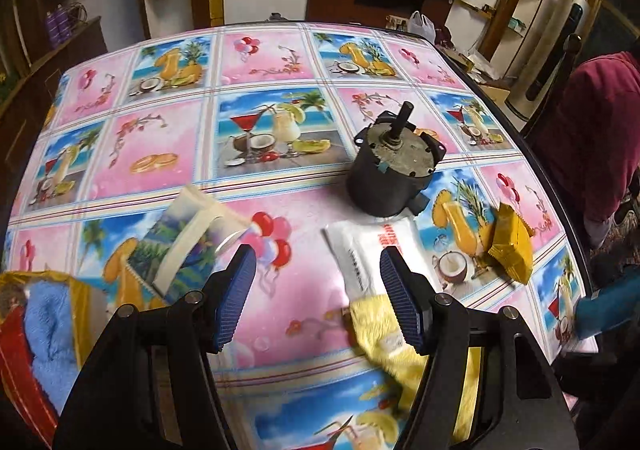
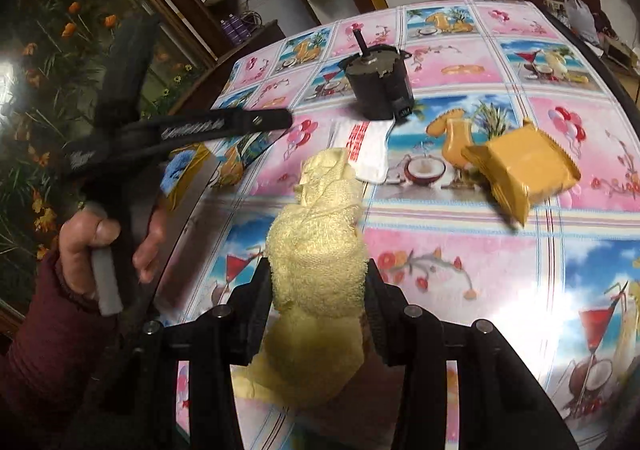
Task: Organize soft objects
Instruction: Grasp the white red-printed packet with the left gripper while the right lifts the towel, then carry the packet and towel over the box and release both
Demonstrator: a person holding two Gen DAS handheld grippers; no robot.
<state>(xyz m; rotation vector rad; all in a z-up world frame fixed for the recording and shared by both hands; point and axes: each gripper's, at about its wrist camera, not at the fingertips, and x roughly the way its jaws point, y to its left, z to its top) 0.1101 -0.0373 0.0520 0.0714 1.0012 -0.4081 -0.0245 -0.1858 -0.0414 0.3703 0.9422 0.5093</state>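
My right gripper (image 2: 318,282) is shut on a yellow towel (image 2: 316,250), which bunches between its jaws and hangs over the table. The same towel (image 1: 384,330) shows in the left wrist view behind my right finger. My left gripper (image 1: 318,270) is open and empty above the table, its blue pads (image 1: 236,290) apart. A blue towel (image 1: 52,330) lies in a yellow and red bag (image 1: 12,350) at the left edge; it also shows in the right wrist view (image 2: 178,165). The left gripper's body (image 2: 180,133) shows there, held in a hand.
On the patterned tablecloth (image 1: 280,61) stand a black motor (image 1: 390,169), a white packet (image 1: 368,250), an orange snack pack (image 1: 512,242) and a printed pouch (image 1: 188,246). A blue object (image 1: 608,310) sits at the right edge. A person in maroon (image 1: 600,129) is at the right.
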